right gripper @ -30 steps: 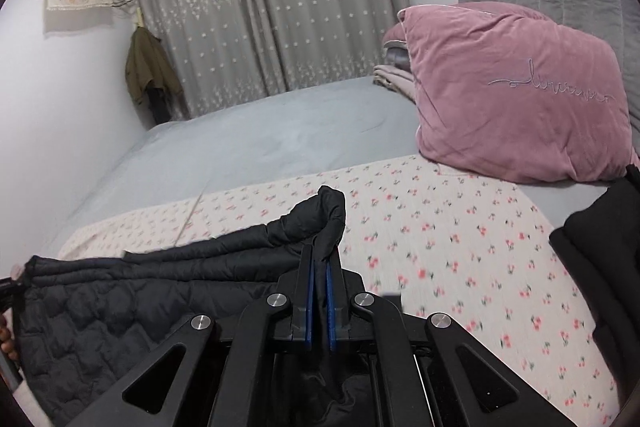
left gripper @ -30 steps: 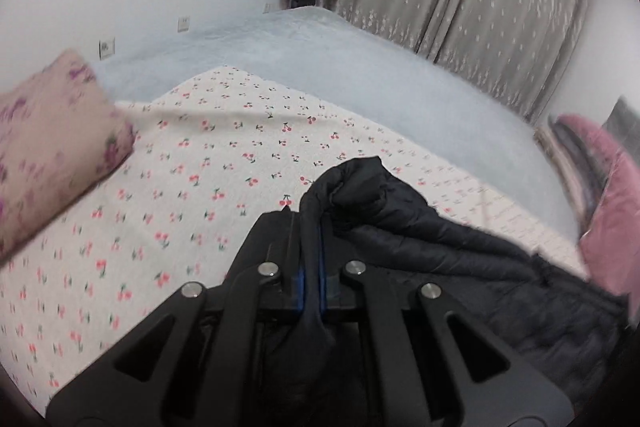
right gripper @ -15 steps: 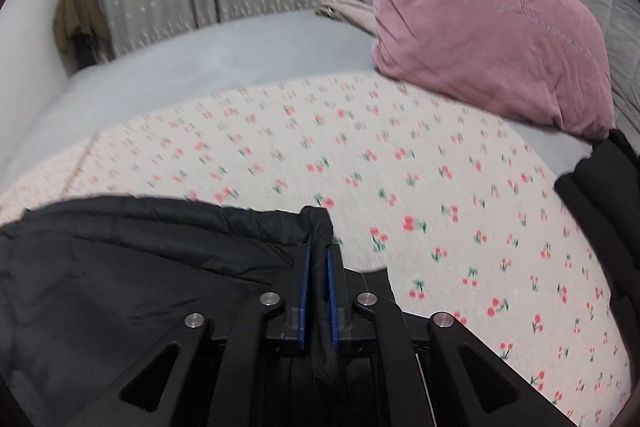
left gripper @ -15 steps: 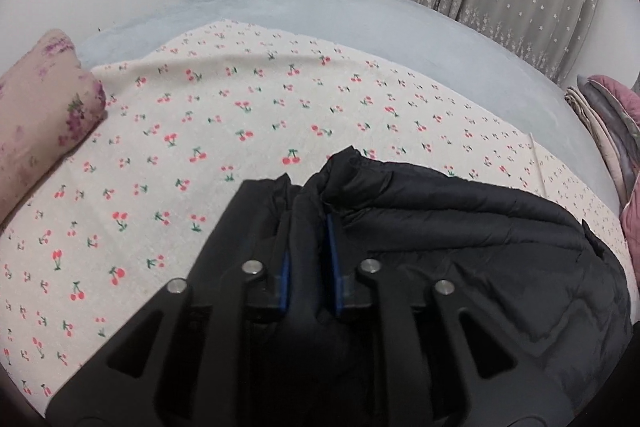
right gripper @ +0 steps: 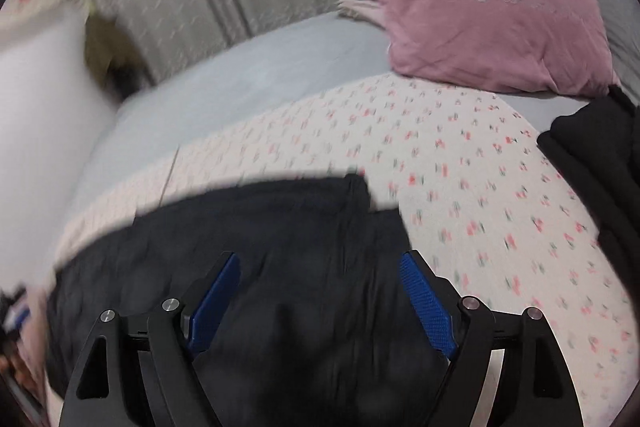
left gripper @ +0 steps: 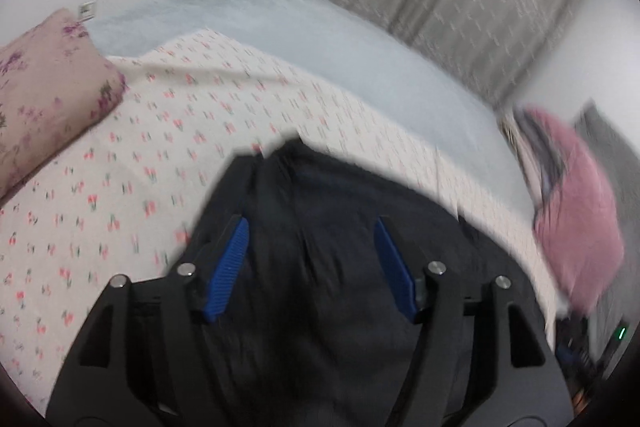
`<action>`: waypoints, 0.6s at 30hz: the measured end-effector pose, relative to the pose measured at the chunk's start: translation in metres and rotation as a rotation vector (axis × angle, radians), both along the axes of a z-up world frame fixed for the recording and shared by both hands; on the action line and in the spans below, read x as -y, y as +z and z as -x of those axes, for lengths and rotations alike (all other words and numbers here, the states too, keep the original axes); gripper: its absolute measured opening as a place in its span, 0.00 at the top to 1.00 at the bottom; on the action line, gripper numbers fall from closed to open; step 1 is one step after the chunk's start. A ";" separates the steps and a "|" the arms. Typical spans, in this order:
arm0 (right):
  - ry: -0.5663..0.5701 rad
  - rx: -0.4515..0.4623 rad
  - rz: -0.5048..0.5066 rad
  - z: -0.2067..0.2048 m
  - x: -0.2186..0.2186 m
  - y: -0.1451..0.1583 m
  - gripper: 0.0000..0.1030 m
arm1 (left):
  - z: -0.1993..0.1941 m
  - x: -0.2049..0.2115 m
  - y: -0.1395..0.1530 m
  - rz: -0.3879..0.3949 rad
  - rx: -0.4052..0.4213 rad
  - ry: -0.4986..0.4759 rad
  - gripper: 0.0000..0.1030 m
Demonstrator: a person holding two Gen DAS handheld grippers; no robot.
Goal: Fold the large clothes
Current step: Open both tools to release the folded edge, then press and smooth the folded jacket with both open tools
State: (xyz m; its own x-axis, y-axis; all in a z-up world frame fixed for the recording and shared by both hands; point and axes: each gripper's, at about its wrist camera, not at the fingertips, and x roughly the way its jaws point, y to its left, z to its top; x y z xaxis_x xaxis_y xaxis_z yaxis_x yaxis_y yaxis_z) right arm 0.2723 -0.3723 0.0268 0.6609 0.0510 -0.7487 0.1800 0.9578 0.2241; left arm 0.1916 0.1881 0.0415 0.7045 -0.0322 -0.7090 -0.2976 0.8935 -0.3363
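Both tongs [left gripper: 310,239] [right gripper: 320,287] have just opened wide, dropping the black jacket [left gripper: 344,211] onto the cherry-print sheet [left gripper: 120,167].

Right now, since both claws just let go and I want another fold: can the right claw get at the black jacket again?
Probably yes. The right claw stands open with the black jacket lying flat between its fingers, nothing covering it.
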 end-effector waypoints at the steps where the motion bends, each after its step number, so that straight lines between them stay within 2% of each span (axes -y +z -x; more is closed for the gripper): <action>1: 0.020 -0.025 -0.016 0.011 -0.006 -0.004 0.19 | 0.006 0.012 -0.004 -0.040 -0.031 -0.028 0.35; 3: 0.051 -0.051 -0.037 0.023 -0.014 -0.007 0.19 | 0.018 0.027 -0.013 -0.102 -0.070 -0.045 0.35; 7: 0.126 -0.040 -0.018 0.049 -0.038 -0.008 0.19 | 0.035 0.041 -0.029 -0.150 -0.132 -0.066 0.35; 10: 0.183 -0.036 0.032 0.058 -0.051 -0.016 0.19 | 0.044 0.032 -0.038 -0.203 -0.159 -0.022 0.35; 13: 0.170 -0.077 0.044 0.053 -0.049 -0.031 0.19 | 0.045 0.019 -0.045 -0.257 -0.186 0.026 0.35; 18: 0.148 -0.128 0.056 0.050 -0.036 -0.049 0.19 | 0.035 0.013 -0.067 -0.229 -0.251 0.019 0.35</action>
